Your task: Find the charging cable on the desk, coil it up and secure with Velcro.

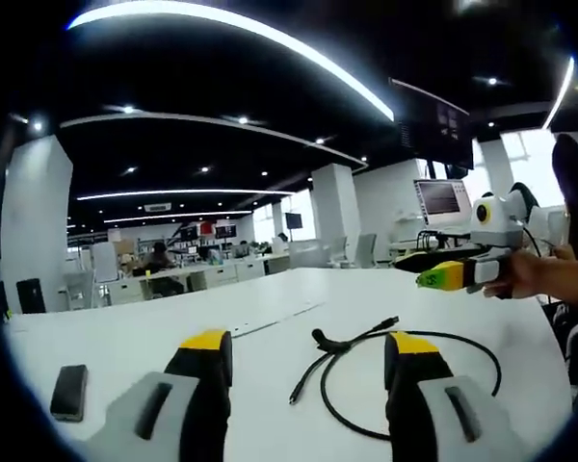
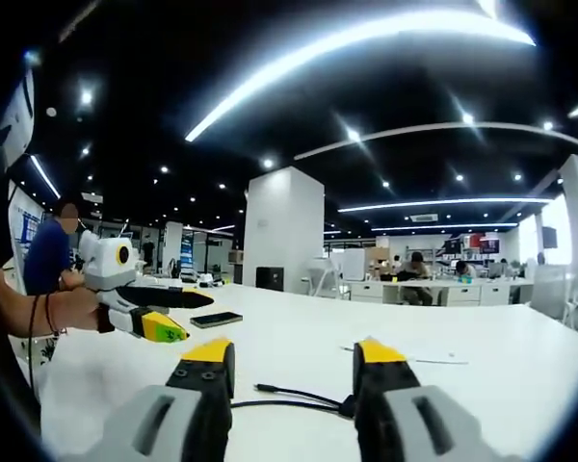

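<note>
Two claws hover over the white matte desk (image 1: 125, 337), both spread and empty. From my left claw (image 1: 308, 351) the thin black charging cable (image 1: 366, 361) lies loosely looped at one o'clock, plug ends trailing toward eleven; my right claw (image 2: 284, 361) sees it at six, nearer.

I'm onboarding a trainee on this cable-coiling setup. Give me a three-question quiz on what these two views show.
1. True or false: the charging cable is already coiled and strapped.
2. What dark flat object lies on the white desk near the left gripper? A) phone B) mug C) stapler
3. Fill in: both the left gripper and the right gripper have their fingers ____, holding nothing.

Key: 1 false, it lies loose on the desk in one open loop; 2 A, a phone; 3 open.
</note>
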The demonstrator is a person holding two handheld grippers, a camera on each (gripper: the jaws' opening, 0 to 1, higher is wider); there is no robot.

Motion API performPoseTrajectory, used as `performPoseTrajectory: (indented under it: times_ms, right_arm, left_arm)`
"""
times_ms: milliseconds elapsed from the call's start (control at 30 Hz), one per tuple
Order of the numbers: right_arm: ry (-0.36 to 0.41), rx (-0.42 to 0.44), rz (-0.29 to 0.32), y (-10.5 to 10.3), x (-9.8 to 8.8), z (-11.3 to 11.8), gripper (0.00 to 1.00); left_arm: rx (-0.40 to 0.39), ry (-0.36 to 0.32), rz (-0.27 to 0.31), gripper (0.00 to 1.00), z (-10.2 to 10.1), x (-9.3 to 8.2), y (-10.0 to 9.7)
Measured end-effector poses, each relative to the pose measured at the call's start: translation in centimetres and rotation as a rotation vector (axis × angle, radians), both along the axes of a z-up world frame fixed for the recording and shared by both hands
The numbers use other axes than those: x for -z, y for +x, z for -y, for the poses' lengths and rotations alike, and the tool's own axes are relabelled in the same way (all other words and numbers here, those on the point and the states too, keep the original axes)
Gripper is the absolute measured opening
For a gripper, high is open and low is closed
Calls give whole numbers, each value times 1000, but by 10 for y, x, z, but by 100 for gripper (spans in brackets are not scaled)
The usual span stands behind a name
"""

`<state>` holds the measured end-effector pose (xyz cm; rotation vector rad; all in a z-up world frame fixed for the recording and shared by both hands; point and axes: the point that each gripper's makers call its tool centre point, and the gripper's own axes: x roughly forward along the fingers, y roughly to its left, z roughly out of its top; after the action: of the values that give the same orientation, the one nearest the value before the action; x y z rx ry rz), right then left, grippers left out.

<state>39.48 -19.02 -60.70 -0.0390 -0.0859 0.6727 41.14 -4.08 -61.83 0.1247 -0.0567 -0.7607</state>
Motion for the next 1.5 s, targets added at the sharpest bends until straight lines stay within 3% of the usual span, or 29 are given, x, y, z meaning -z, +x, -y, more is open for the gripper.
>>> performPoseTrajectory:
  times_ms: [200, 633, 1100, 1500]
  right_arm:
    - [-4, 5, -6, -1, 4, 2, 50]
    - [2, 3, 7, -10, 4, 2, 50]
    - [10, 3, 19, -18, 1, 3, 50]
    - [15, -5, 20, -28, 3, 1, 50]
  left_arm:
    - [-2, -2, -9, 64, -1, 3, -4]
    - [-8, -57, 39, 62, -4, -12, -22]
    - [8, -71, 67, 61, 1, -19, -37]
    - [16, -63, 50, 61, 4, -11, -47]
